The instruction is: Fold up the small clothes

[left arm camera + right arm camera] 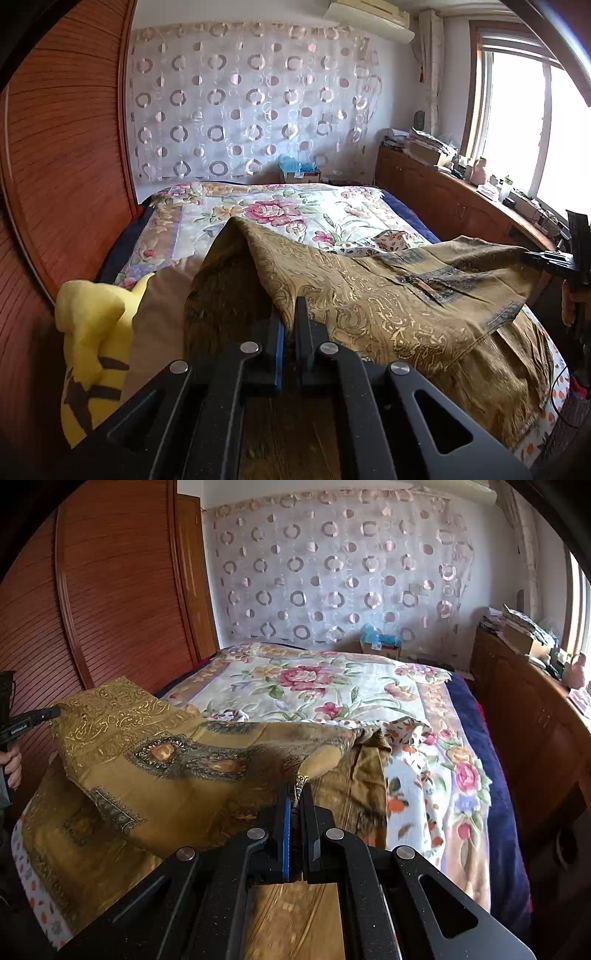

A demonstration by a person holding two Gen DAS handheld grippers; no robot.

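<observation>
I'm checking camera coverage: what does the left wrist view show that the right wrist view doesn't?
Only the left wrist view: a yellow plush at the bed's left edge, and the right tongs seen from the side. Only the right wrist view: the left tongs from the side, and the cloth's oval medallions. Both: the gold cloth pinched at a corner by each view's own tongs, the floral bedspread and the circle-patterned curtain.

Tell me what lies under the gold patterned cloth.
Under the gold patterned cloth lie a small-print white fabric and the floral bedspread. Whatever sits beneath its lifted middle is covered.
</observation>
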